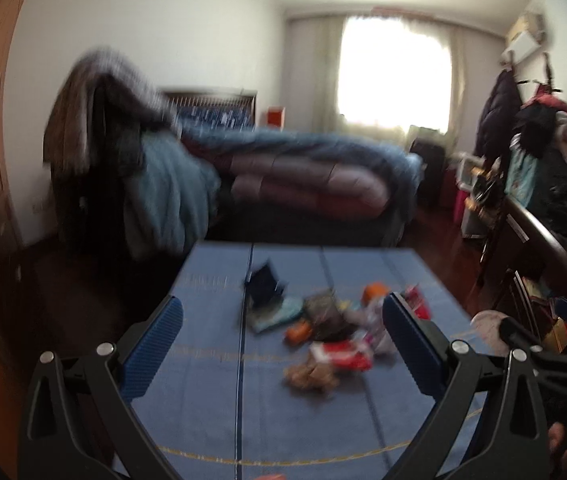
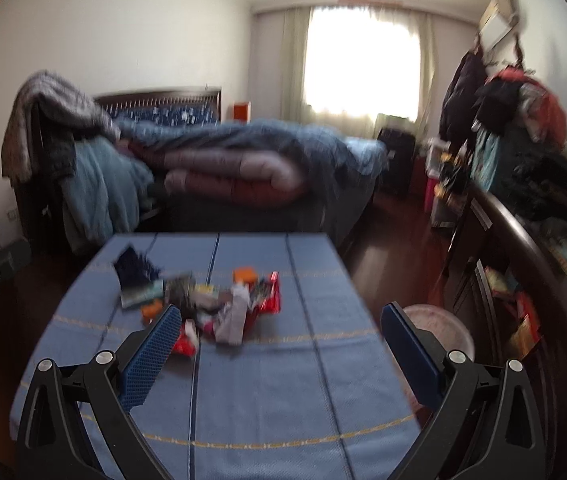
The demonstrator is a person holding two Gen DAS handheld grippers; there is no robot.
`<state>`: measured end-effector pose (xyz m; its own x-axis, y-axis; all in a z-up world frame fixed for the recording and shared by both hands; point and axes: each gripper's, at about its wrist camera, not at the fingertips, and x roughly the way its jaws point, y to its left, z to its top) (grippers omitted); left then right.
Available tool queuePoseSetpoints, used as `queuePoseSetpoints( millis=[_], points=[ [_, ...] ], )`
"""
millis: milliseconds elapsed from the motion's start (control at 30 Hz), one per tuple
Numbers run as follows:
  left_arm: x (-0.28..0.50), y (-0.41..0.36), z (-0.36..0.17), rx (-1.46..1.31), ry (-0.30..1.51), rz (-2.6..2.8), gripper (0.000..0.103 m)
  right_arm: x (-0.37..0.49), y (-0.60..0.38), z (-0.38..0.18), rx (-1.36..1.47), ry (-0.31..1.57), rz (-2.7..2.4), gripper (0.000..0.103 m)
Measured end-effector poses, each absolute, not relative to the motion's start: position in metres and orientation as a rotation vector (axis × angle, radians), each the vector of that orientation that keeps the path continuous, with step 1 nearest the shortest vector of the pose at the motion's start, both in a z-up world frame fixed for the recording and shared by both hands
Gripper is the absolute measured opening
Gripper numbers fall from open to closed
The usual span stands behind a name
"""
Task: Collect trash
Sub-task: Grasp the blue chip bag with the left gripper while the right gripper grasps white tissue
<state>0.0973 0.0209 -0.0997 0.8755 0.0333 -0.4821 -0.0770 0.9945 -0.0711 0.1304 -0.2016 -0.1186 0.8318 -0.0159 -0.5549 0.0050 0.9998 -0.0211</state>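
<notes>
Blue cloth [image 2: 267, 380] bears trash [image 2: 223, 304] strewn crosswise; both tongs [image 1: 279, 344] [image 2: 279, 344] gape, holding nothing.

1. Trash pile [image 1: 323, 328] [image 2: 219, 308]: loose cluster of wrappers and scraps on the blue cloth, mid-table.
2. Red-white wrapper [image 1: 341, 354]: lying flat, near edge of the pile.
3. Brown crumpled lump [image 1: 309, 376]: nearest piece, just in front of the red-white wrapper; probably paper, too blurred to confirm.
4. Orange piece [image 1: 375, 291] [image 2: 243, 275]: far side of the pile.
5. Dark blue packet [image 1: 264, 286] [image 2: 133, 266]: far-left end, tilted up.
6. Pale round bin [image 2: 437, 330]: on floor, beside table's right edge.
</notes>
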Motion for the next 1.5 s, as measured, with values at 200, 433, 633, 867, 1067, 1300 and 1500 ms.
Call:
queuePoseSetpoints(
  millis=[200, 433, 633, 867, 1067, 1300, 1500],
  points=[
    [0.161, 0.054, -0.155, -0.150, 0.631, 0.090, 0.100, 0.171, -0.190, -0.165, -0.001, 0.738, 0.044, 0.099],
    [0.284, 0.053, -0.189, -0.069, 0.694, 0.139, 0.100, 0.207, -0.184, -0.190, -0.006, 0.797, 0.073, 0.099],
    [0.356, 0.070, -0.233, -0.157, 0.786, 0.146, 0.099, 0.232, -0.192, -0.199, -0.020, 0.796, 0.039, 0.099],
    [0.366, 0.079, -0.252, -0.275, 0.845, 0.066, 0.024, 0.263, -0.208, -0.199, 0.049, 0.799, 0.041, 0.099],
    [0.343, 0.071, -0.233, -0.187, 0.747, 0.127, 0.022, 0.275, -0.219, -0.201, 0.135, 0.825, 0.068, 0.099],
    [0.321, 0.069, -0.210, -0.181, 0.680, 0.145, 0.023, 0.279, -0.178, -0.196, 0.042, 0.793, 0.171, 0.085],
    [0.303, 0.075, -0.201, -0.204, 0.666, 0.144, 0.024, 0.308, -0.166, -0.224, -0.015, 0.853, 0.123, 0.058]
  ],
)
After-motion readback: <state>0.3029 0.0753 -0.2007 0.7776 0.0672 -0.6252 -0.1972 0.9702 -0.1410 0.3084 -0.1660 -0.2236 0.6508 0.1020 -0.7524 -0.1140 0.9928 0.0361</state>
